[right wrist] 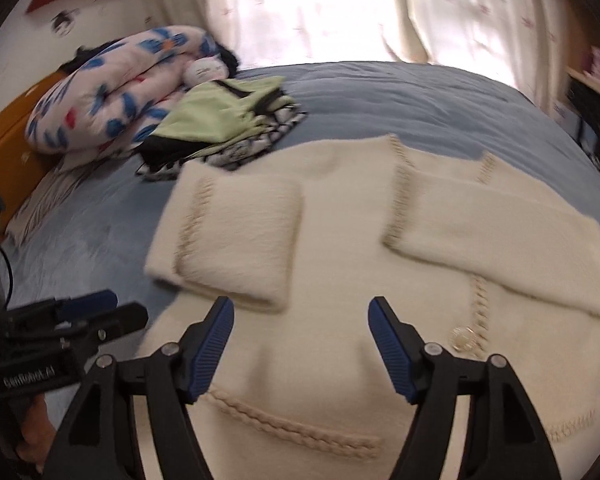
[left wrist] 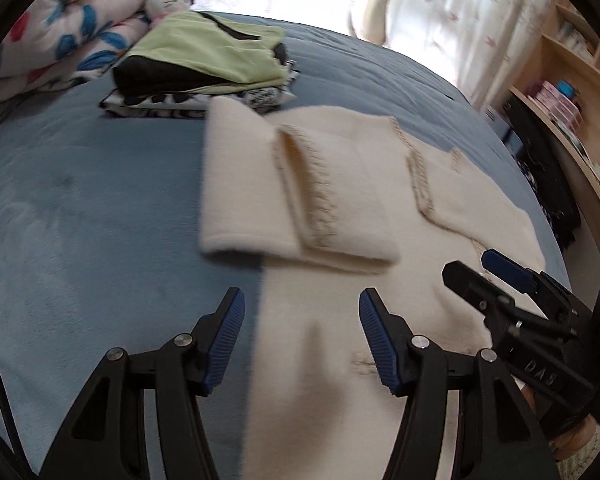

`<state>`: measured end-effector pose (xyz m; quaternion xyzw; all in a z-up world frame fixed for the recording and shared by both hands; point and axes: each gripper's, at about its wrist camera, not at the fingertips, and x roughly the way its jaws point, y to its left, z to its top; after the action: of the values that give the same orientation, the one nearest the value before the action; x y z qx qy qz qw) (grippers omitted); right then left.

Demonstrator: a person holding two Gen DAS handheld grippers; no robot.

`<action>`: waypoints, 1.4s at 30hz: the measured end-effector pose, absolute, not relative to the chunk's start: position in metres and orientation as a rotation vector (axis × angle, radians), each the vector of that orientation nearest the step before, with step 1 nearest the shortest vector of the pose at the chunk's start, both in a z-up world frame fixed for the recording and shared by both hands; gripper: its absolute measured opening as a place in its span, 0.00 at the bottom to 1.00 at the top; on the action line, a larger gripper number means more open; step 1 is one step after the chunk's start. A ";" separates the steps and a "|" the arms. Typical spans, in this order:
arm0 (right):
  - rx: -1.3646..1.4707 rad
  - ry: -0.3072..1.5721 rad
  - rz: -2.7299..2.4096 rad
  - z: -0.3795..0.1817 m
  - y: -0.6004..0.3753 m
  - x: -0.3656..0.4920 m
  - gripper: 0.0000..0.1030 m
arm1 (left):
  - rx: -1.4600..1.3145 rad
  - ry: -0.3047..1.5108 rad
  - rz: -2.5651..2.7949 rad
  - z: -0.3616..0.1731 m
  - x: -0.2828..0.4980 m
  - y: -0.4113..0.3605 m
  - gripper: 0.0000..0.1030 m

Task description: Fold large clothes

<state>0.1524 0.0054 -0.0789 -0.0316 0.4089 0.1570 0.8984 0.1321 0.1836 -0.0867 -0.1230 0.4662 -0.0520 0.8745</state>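
Garment: one cream knit cardigan (right wrist: 340, 320) lies flat on the blue bed (left wrist: 80, 208), filling the centre and lower right of both views.
Sleeves: two, both folded inward across the body; the left-hand one (right wrist: 228, 236) overhangs the body's edge, the right-hand one (right wrist: 500, 248) lies slantwise.
My left tongs (left wrist: 300, 340): released, nothing between the pads, hovering over the cardigan's left edge at the bottom of the left view.
My right tongs (right wrist: 300, 344): released, empty, above the lower body near the braided pocket trim (right wrist: 292, 428).
Step, as I judge it: sleeves are in; the lengthwise fold of the body remains.
Risk one: a grip on the top layer only would drag the soft knit and leave the fold crooked.
Risk two: lifting the hem fast could shake the loose sleeves out of place.
Risk three: the button (right wrist: 464, 338) may snag a pad.
Other items: one stack of folded clothes (left wrist: 204, 72), green on top, upper left; one floral quilt (left wrist: 60, 28); one white plush cat (left wrist: 166, 2).
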 end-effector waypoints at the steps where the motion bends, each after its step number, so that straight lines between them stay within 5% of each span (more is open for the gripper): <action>1: -0.105 0.840 0.340 -0.080 0.016 0.153 0.69 | -0.265 0.974 -0.097 -0.088 0.131 0.190 0.56; 14: -0.467 0.844 0.338 -0.123 0.096 0.191 0.67 | -0.333 0.996 -0.045 -0.110 0.120 0.226 0.56; 16: -0.418 0.844 0.361 -0.116 0.091 0.198 0.49 | -0.330 0.997 -0.048 -0.110 0.119 0.225 0.56; 17: -0.399 0.853 0.364 -0.114 0.089 0.203 0.29 | -0.328 0.997 -0.049 -0.111 0.120 0.224 0.56; 18: -0.373 0.866 0.356 -0.109 0.084 0.208 0.20 | -0.326 0.997 -0.050 -0.110 0.120 0.223 0.56; 20: -0.299 0.855 0.345 -0.096 0.071 0.214 0.09 | -0.324 0.998 -0.060 -0.110 0.121 0.220 0.56; 23: -0.156 0.774 0.278 -0.057 0.028 0.217 0.08 | -0.315 0.995 -0.076 -0.108 0.121 0.212 0.56; 28: 0.109 0.757 0.202 -0.030 -0.066 0.211 0.08 | -0.284 0.990 -0.100 -0.106 0.121 0.200 0.56; 32: 0.199 0.930 0.144 -0.074 -0.129 0.198 0.11 | -0.275 1.011 -0.119 -0.111 0.124 0.191 0.56; 36: 0.377 1.125 0.171 -0.128 -0.175 0.186 0.34 | -0.265 1.033 -0.132 -0.116 0.128 0.183 0.56; 42: 0.561 1.064 0.165 -0.129 -0.219 0.190 0.61 | -0.239 1.034 -0.126 -0.115 0.133 0.175 0.56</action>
<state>0.1902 -0.2189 -0.1289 0.2636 0.4997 0.0777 0.8214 0.1332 0.1754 -0.1147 -0.1138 0.4926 -0.0599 0.8607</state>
